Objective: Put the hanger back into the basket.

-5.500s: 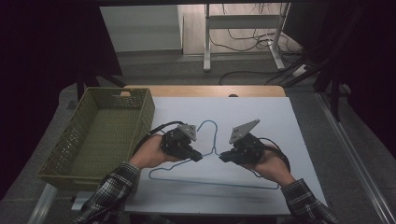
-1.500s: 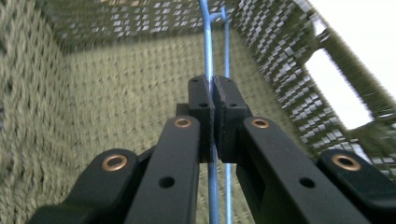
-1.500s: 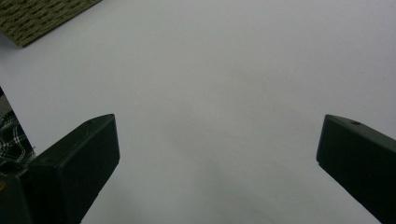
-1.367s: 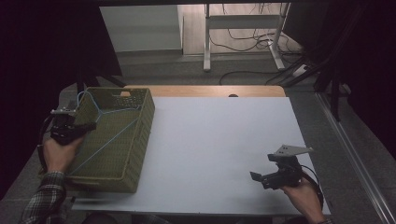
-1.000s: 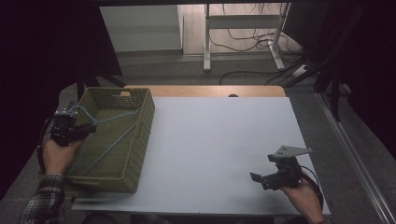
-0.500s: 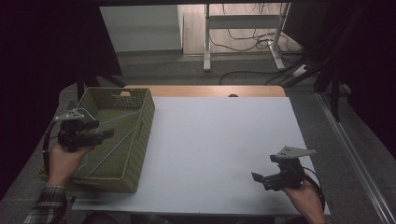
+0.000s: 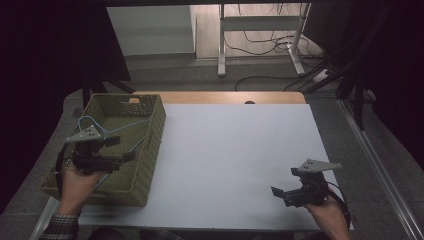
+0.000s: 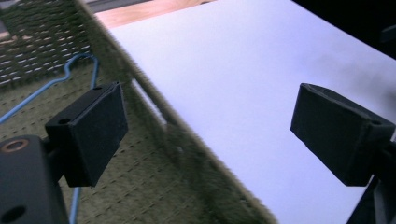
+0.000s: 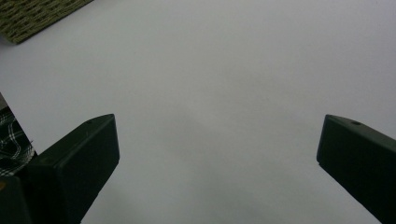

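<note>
The left gripper [image 7: 117, 150] hangs over the green woven basket [image 7: 150, 145], its jaws spread wide with nothing between them; the basket's near wall runs up between the two pads. Beneath and behind its left pad lies the blue wire hanger [image 8: 65, 77], flat on the basket floor as far as the dim light lets me judge, its hook toward the far wall. Well apart, across the white table [image 7: 235, 150], the right gripper [image 7: 280, 192] sits low over bare surface, jaws equally wide and empty. The hanger looks delivered, so the step in hand is probably the release. Next, the left hand should lift straight up without snagging the thin wire or rim.
</note>
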Demonstrator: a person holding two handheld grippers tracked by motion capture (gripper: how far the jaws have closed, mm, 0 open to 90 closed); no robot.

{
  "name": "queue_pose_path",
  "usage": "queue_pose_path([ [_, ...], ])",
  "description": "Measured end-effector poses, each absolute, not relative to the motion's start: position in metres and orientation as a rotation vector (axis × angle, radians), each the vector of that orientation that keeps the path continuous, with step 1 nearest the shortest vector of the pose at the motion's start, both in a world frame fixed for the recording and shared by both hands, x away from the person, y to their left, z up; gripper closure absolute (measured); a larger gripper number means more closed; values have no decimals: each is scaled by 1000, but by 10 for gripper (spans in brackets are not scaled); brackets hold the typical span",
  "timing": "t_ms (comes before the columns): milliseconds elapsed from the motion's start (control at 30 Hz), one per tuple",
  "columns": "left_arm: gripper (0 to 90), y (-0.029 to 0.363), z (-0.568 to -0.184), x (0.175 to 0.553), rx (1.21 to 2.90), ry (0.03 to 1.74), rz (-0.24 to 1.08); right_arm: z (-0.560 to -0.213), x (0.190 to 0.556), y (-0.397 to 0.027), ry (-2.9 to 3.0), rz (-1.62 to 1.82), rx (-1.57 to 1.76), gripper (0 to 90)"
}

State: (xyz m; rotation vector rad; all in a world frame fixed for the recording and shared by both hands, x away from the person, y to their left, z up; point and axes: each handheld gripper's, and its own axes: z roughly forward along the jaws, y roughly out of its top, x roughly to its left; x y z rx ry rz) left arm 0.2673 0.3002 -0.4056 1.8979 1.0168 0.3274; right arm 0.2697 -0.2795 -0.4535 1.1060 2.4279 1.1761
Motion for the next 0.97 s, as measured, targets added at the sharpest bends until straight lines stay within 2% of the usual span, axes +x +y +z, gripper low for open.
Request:
queue_pose_path([
  [333, 34, 275, -427, 242, 1936, 974, 351, -457, 266, -280, 2439, 1160, 1112, 0],
  [733, 22, 267, -459, 227, 1980, 1018, 360, -463, 263, -279, 2454, 1110, 1091, 0],
  [967, 22, 268, -460, 228, 2005, 1018, 384, -464, 263, -280, 2452, 1091, 1082, 0],
])
